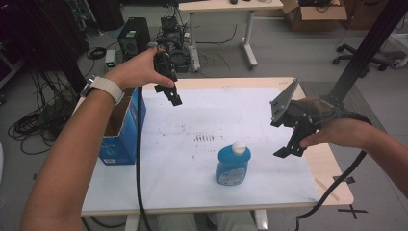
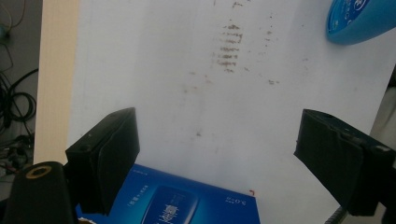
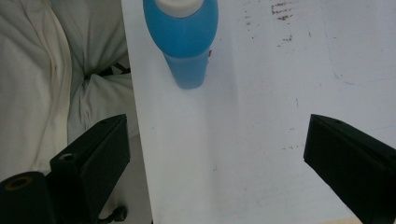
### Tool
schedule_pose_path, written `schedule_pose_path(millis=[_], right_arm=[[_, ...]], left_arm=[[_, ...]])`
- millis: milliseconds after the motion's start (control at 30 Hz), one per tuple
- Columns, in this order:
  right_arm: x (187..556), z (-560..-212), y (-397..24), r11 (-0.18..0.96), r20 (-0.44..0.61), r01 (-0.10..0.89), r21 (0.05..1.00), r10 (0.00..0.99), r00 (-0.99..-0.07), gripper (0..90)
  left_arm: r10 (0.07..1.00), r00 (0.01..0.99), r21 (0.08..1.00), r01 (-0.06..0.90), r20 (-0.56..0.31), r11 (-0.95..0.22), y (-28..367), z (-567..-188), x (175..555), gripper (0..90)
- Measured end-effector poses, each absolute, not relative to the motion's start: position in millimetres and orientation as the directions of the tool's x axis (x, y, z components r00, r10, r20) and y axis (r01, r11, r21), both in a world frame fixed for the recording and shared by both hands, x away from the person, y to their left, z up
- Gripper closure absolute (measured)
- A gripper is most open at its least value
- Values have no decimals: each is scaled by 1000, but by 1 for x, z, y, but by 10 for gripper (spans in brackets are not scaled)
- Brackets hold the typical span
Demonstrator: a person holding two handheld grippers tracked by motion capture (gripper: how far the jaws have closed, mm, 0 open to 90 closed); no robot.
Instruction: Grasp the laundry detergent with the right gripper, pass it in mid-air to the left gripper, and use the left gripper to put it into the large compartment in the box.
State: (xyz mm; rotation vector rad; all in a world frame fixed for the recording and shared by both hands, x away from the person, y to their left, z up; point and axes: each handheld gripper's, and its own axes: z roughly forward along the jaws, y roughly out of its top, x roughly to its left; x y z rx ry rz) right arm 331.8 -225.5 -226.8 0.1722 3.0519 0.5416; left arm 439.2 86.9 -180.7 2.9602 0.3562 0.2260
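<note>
High view: blue plastic bottle with white cap is probably being approached by right gripper, jaws wide, empty; left gripper likewise empty; bottle body should be squared between jaws.

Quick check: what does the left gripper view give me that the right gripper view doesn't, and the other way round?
Left gripper view: the blue box under its open jaws, the table's wooden edge strip, and cables on the floor.

Right gripper view: the blue bottle's white cap and pale fabric beyond the table edge.

Both: the blue bottle, just a corner of it at the left view's top right, the white table sheet with brown smudges, and open jaws holding nothing.
</note>
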Motion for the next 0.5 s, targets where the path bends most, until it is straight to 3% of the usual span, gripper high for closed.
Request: schedule_pose_path(millis=[500], right_arm=[[334,-233,-229,925,-22,104,366,120,-993,58]], left_arm=[[242,961,169,218,137,-961,83,-182,439,129]])
